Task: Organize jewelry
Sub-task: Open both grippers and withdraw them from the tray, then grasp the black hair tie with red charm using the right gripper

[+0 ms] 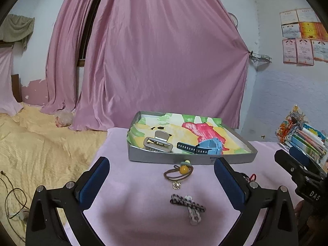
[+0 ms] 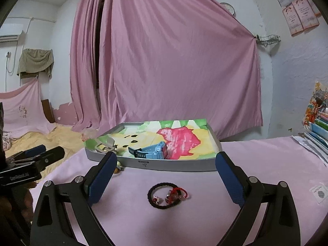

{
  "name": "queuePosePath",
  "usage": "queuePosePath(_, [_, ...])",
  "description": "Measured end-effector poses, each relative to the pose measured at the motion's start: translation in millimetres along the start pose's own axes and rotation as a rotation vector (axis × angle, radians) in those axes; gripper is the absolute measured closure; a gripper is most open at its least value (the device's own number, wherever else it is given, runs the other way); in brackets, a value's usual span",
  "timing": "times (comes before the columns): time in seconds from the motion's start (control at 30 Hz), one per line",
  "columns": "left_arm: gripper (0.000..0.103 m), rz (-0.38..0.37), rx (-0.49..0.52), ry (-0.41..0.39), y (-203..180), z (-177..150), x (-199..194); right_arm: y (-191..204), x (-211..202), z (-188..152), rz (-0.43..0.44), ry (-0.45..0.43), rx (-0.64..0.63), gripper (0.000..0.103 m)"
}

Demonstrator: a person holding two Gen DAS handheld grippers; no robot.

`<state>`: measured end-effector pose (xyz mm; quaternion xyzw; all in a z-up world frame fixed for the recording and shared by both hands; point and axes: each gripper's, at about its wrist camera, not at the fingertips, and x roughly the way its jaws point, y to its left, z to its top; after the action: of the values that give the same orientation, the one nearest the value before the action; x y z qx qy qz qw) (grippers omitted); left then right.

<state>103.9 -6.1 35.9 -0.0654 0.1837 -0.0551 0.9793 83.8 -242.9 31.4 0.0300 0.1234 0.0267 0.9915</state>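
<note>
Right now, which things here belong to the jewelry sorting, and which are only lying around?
Job:
- tray
- hair claw and blue watch, already in it
- bead hair tie
- small round charm
- two crossed hair clips
- black hair band
- red string piece

Lying around:
- books
- curtain
- cables

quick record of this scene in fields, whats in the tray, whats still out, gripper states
tray: grey, holds hair claw and blue watch
on pink cloth, left view: hair tie with yellow bead, small round charm, two crossed clips
right view: black hair tie, red string piece
left gripper: open, empty
right gripper: open, empty
</note>
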Motion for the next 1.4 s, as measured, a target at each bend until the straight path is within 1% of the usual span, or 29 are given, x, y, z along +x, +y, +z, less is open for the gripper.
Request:
queuePosePath(0.17, [0.001, 0.015, 0.016, -0.002, -1, -8, -8, 0, -7, -7, -0.013, 0.015, -0.015, 0.008])
queuePosePath(0.43, [0.001, 0.017, 0.016, 0.048, -3, -20, -6, -4, -5, -16, -0.022, 0.066, -0.02, 0.008])
queuePosePath(0.57, [0.001, 0.008, 0.02, 0.096, -3, -24, 1, -6, 1, -18, -0.013, 0.103, -0.013, 0.008])
queuePosePath(0.73, [0.001, -0.017, 0.026, 0.182, -4, -29, 12, -11, 10, -21, 0.012, 0.154, 0.01, 0.008])
queuePosePath(0.87, [0.001, -0.046, 0.032, 0.245, -6, -31, 20, -14, 17, -24, 0.022, 0.2, 0.022, 0.009])
queuePosePath(0.97, [0.001, -0.072, 0.026, 0.276, -8, -33, 25, -15, 20, -25, 0.032, 0.218, 0.029, 0.01])
queuePosePath(1.0, [0.002, -0.08, 0.025, 0.284, -8, -33, 26, -15, 21, -25, 0.036, 0.224, 0.03, 0.013])
queuePosePath(1.03, [0.007, -0.09, 0.024, 0.297, -9, -34, 28, -16, 22, -26, 0.039, 0.231, 0.032, 0.02])
queuePosePath(1.07, [0.012, -0.098, 0.024, 0.306, -10, -35, 30, -16, 24, -26, 0.042, 0.241, 0.033, 0.023])
queuePosePath(1.1, [0.013, -0.106, 0.025, 0.319, -11, -35, 32, -16, 26, -27, 0.044, 0.254, 0.035, 0.027])
queuePosePath(1.17, [0.018, -0.118, 0.022, 0.346, -13, -36, 37, -18, 31, -28, 0.051, 0.278, 0.047, 0.032])
queuePosePath(1.23, [0.021, -0.125, 0.016, 0.363, -15, -36, 42, -19, 35, -29, 0.061, 0.3, 0.058, 0.04])
queuePosePath(1.27, [0.024, -0.127, 0.01, 0.375, -15, -36, 45, -20, 37, -29, 0.063, 0.31, 0.06, 0.042])
queuePosePath(1.33, [0.03, -0.131, -0.003, 0.394, -15, -36, 50, -20, 40, -28, 0.068, 0.328, 0.061, 0.05])
queuePosePath(1.37, [0.032, -0.134, -0.012, 0.404, -15, -36, 52, -20, 43, -28, 0.071, 0.34, 0.061, 0.053])
queuePosePath(1.4, [0.033, -0.137, -0.022, 0.413, -14, -37, 54, -19, 45, -27, 0.072, 0.352, 0.06, 0.055])
